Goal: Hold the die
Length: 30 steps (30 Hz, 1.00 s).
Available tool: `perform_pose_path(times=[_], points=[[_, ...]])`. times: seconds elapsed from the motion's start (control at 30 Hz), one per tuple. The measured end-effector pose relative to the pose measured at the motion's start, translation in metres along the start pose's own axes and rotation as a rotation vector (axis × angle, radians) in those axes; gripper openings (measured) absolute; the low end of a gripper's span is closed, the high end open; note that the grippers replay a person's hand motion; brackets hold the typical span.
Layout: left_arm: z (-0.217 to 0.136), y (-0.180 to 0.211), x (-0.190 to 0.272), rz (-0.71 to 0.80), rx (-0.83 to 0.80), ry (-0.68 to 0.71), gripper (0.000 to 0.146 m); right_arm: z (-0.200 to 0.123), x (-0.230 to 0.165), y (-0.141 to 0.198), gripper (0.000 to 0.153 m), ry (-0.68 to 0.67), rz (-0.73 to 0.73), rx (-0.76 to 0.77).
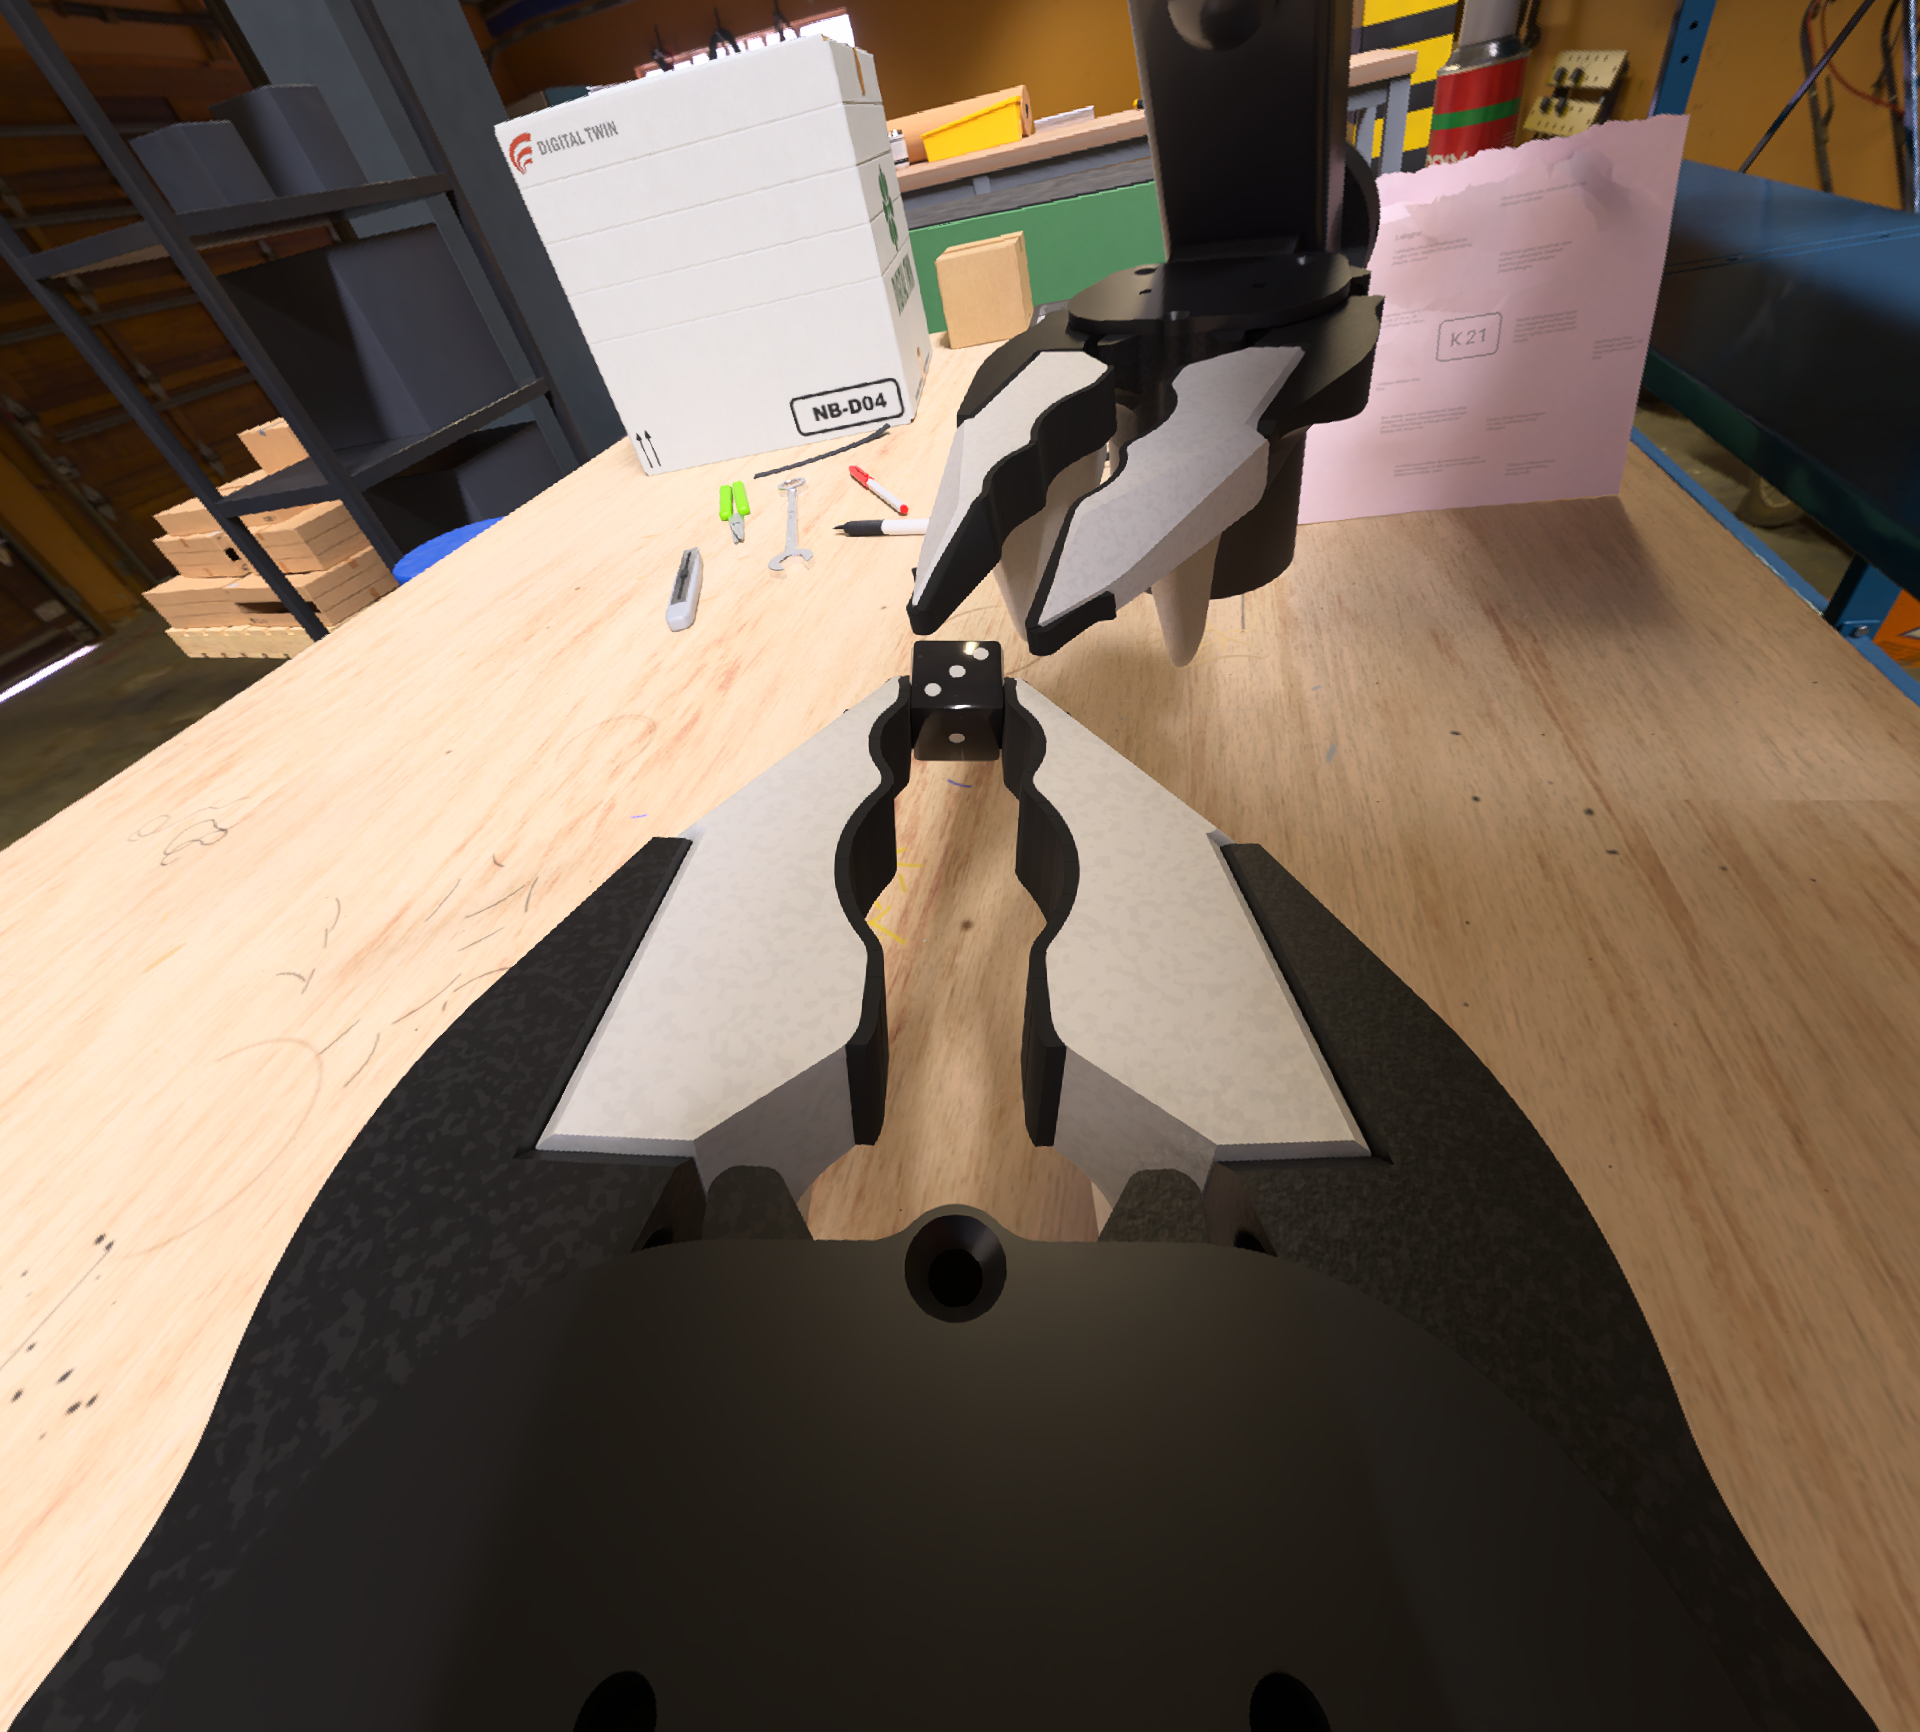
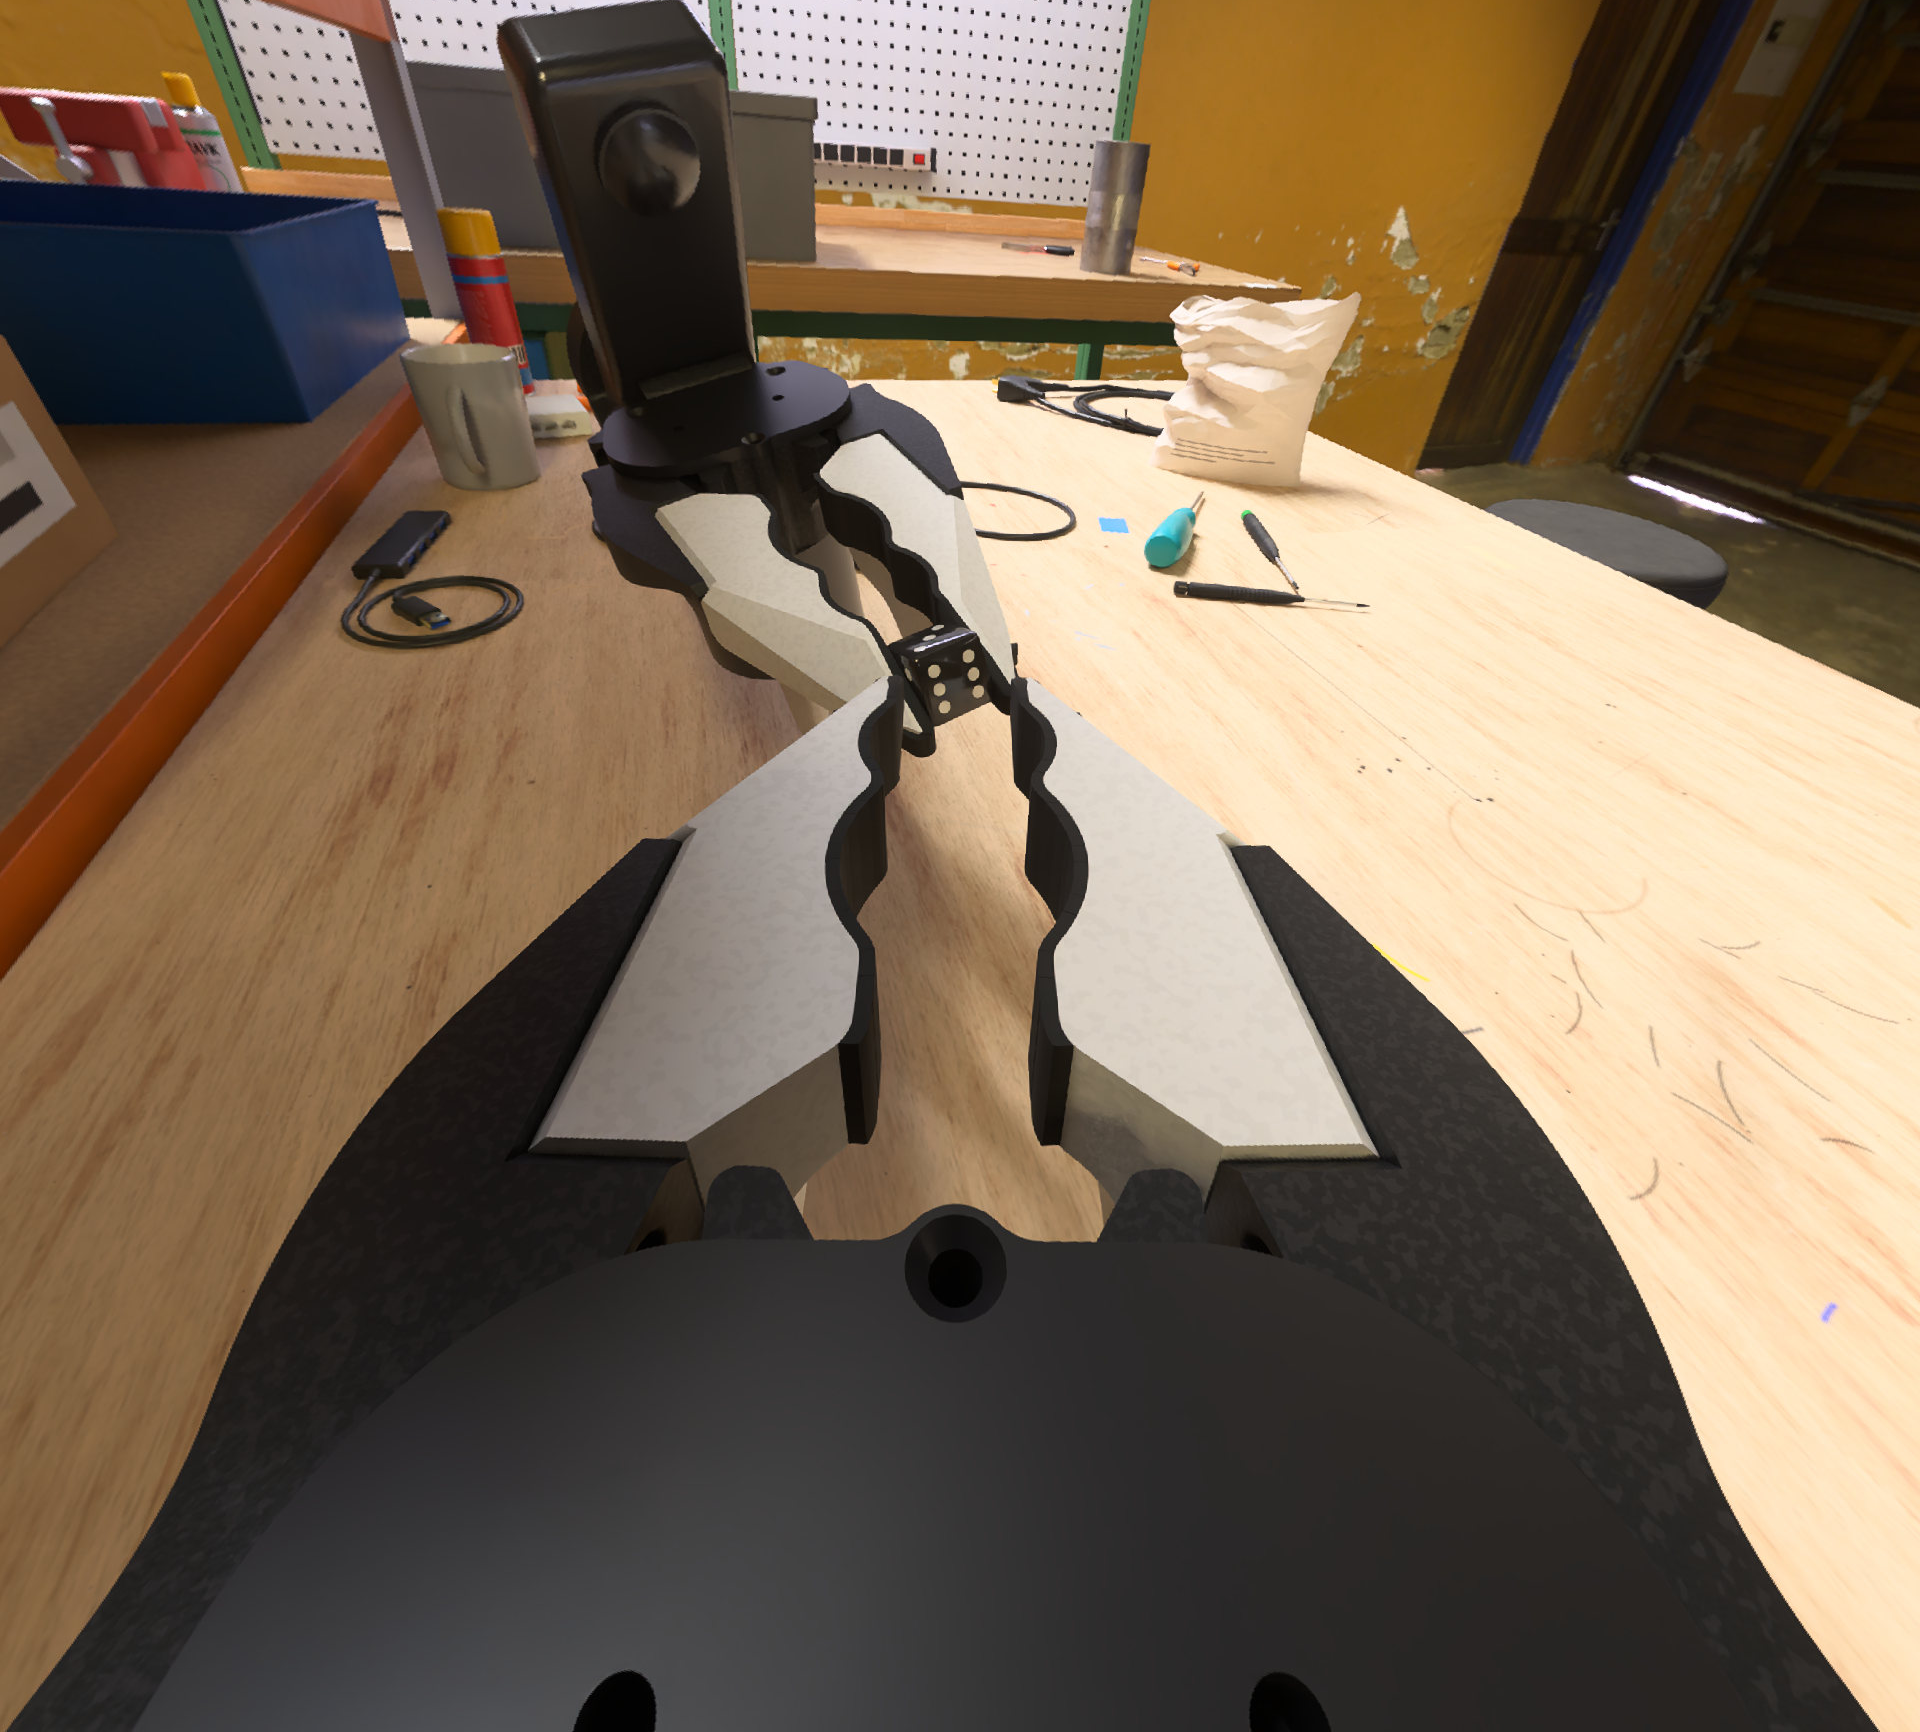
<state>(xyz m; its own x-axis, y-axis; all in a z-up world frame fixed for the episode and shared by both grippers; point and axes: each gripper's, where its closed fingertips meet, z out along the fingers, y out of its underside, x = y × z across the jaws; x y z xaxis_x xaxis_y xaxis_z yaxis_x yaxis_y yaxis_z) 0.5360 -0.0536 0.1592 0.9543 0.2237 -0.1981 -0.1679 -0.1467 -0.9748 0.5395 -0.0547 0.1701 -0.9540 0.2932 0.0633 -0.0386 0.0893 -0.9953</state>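
A black die with white pips [image 1: 956,693] sits between the fingertips of my left gripper [image 1: 957,703], which is shut on it just above the wooden table [image 1: 416,851]. My right gripper [image 1: 977,624] hangs just beyond and above the die, tilted down, jaws apart and empty. In the right wrist view the die [image 2: 951,683] is pinched in the left gripper [image 2: 943,670]. My right gripper [image 2: 956,701] is open with its tips on either side of the die's near edge; I cannot tell if they touch it.
A white cardboard box [image 1: 727,259], a pink sheet [image 1: 1507,311], markers [image 1: 883,493], a wrench [image 1: 792,524], green pliers [image 1: 734,508] and a knife [image 1: 684,586] lie beyond. A mug [image 2: 473,415], a cable [image 2: 426,607], screwdrivers [image 2: 1172,534] and a crumpled bag [image 2: 1247,383] show in the right wrist view.
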Motion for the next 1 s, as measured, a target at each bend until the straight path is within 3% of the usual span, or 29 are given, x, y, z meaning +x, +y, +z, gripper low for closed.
perform_pose_path(times=[0.7, 0.77, 0.83, 0.93, 1.0], points=[[0.0, 0.005, 0.0, 0.006, -0.044, -0.021, 0.016, 0.001, -0.001, 0.006, 0.019, -0.015, 0.091, 0.017], [0.001, 0.005, 0.006, 0.022, -0.047, 0.005, 0.016, 0.001, 0.0, 0.004, 0.006, 0.007, 0.082, 0.021], [0.002, 0.002, 0.007, 0.036, -0.029, -0.005, 0.016, 0.0, 0.001, 0.002, 0.004, 0.01, 0.026, 0.029], [0.004, 0.004, 0.003, 0.049, -0.023, -0.012, 0.016, -0.001, 0.009, -0.001, 0.005, 0.02, 0.021, 0.02], [0.005, 0.01, 0.0, 0.036, -0.05, -0.016, 0.016, -0.009, 0.017, -0.004, 0.014, 0.029, 0.077, 0.058]])
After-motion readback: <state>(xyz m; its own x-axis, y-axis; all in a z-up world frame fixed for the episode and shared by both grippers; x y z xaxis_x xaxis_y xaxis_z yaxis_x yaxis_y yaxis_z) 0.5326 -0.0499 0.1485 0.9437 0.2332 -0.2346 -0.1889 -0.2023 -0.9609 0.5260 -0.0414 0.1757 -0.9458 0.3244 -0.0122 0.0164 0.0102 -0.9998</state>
